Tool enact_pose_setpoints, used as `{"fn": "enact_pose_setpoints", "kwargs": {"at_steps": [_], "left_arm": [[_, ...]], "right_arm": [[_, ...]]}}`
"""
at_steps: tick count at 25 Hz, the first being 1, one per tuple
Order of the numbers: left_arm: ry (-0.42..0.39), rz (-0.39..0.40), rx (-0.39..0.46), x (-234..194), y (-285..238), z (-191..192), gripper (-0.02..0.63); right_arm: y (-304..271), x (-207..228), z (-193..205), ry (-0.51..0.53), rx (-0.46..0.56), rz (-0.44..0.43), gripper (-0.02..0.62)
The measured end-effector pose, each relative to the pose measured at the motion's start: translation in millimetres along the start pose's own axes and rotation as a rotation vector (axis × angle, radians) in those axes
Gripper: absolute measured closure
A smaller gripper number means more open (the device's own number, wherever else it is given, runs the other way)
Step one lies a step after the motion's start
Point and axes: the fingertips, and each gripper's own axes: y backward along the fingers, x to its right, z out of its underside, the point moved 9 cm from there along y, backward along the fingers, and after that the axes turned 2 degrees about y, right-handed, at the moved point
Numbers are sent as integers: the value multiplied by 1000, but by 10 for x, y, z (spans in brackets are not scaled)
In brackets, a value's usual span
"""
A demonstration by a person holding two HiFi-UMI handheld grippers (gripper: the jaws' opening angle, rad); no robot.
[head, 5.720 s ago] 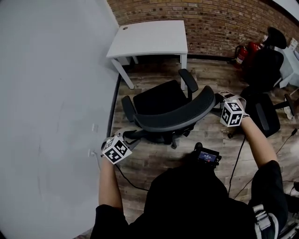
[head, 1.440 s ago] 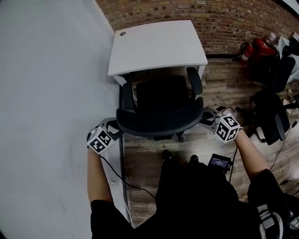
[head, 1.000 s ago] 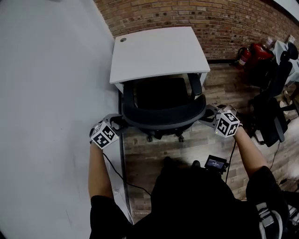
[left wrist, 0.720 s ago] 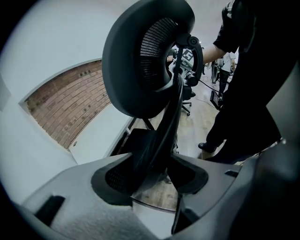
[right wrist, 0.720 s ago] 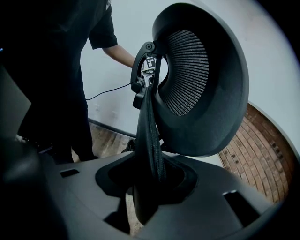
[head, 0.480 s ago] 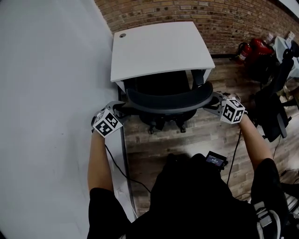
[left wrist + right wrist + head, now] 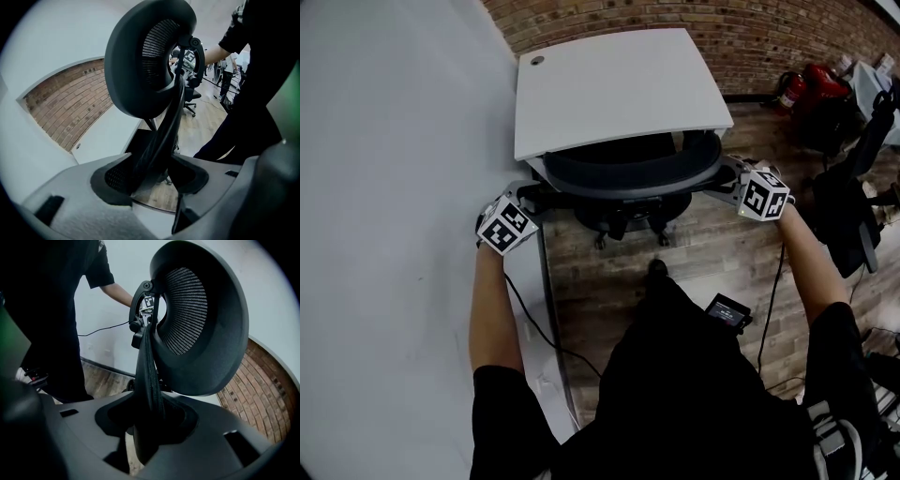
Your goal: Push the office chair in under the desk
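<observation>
Black mesh rim first, since it's nearest. One end of the office chair (image 7: 623,175) backrest is clamped in the fingers of the left gripper (image 7: 532,194), and the other end is pinched by the right gripper (image 7: 727,178). The right fingers have just been eased open a touch, with the rim seated between them.

Past that, the seat is tucked under the white counter (image 7: 619,89) and the backrest is parked right at its front edge, so the job looks nearly done.

What could go wrong: if more shove is given, the backrest could get jammed against the counter edge, and the rim could be lost from that looser right grip. The left gripper could also be scraped on the grey wall (image 7: 394,187) close beside it. A brick wall (image 7: 750,33) is seen at the back.
</observation>
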Motion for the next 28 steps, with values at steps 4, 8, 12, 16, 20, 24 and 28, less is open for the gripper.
{"fn": "enact_pose_setpoints", "kwargs": {"at_steps": [4, 8, 12, 16, 20, 24, 28], "left_arm": [[8, 10, -8, -254, -68, -109, 373], [16, -5, -16, -438, -157, -146, 373], [27, -15, -17, -440, -216, -180, 371], [23, -29, -7, -588, -269, -243, 371], [32, -31, -27, -697, -312, -234, 371], [38, -25, -28, -1030, -455, -338, 370], [36, -27, -18, -1145, -505, -368, 370]], "right_arm": [[-90, 294, 83, 4, -2, -13, 462], [-157, 510, 164, 13, -1, -16, 462], [-176, 549, 236, 27, 0, -11, 462], [-206, 733, 298, 36, 8, -8, 462], [-265, 838, 323, 43, 8, -3, 462], [-338, 1183, 452, 36, 13, -5, 462], [-374, 1311, 495, 44, 13, -7, 462]]}}
